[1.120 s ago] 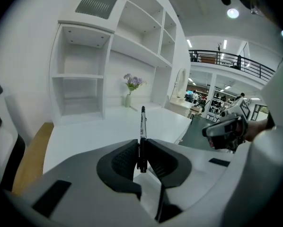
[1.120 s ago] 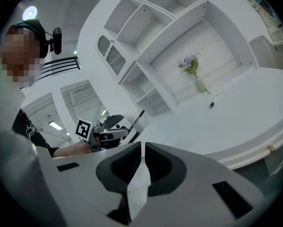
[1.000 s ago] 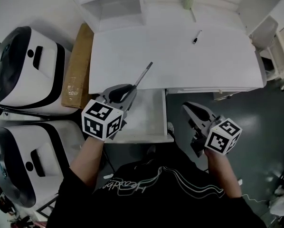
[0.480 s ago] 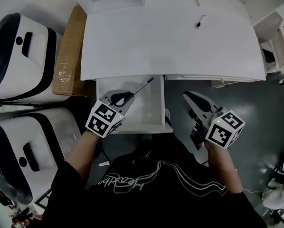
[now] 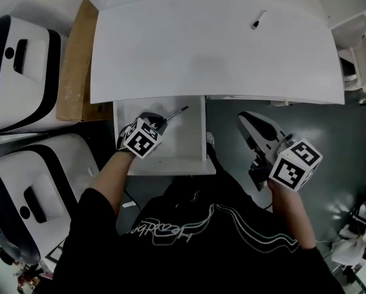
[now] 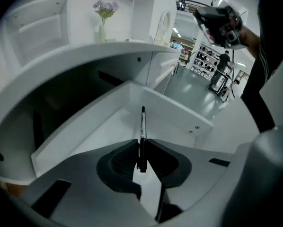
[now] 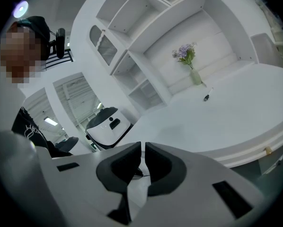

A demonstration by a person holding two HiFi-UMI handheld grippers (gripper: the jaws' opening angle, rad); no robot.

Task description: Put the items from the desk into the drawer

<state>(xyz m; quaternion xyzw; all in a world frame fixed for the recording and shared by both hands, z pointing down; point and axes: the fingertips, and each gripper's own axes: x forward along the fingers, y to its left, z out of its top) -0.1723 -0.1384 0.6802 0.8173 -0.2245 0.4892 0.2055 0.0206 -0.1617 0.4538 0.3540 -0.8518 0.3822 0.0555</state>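
A person in a black top stands at a white desk [image 5: 213, 60] and holds a gripper in each hand. An open white drawer [image 5: 192, 149] sticks out from under the desk's front edge, on the person's left side.

The left gripper [image 5: 160, 119] reaches down into the drawer. Its jaws are pressed together on a slim black pen [image 5: 176, 112], pinching it near one end. The rest of the pen points away from the gripper, toward the back right corner of the drawer. In the left gripper view, the pen [image 6: 142, 138] runs straight out from between the dark jaw pads, above the drawer's pale floor. Whether it touches that floor cannot be told.

The right gripper [image 5: 249, 122] is held in the air to the right of the drawer, in front of the desk and over the dark floor. Its jaws are all but touching, with only a thin slit between them and nothing in it.

A small marker [image 5: 258, 20] lies by itself far back on the desk, well apart from both grippers. A vase of flowers [image 7: 191, 65] stands behind it, near the shelves.

A cardboard box [image 5: 73, 66] sits beside the desk's left end.
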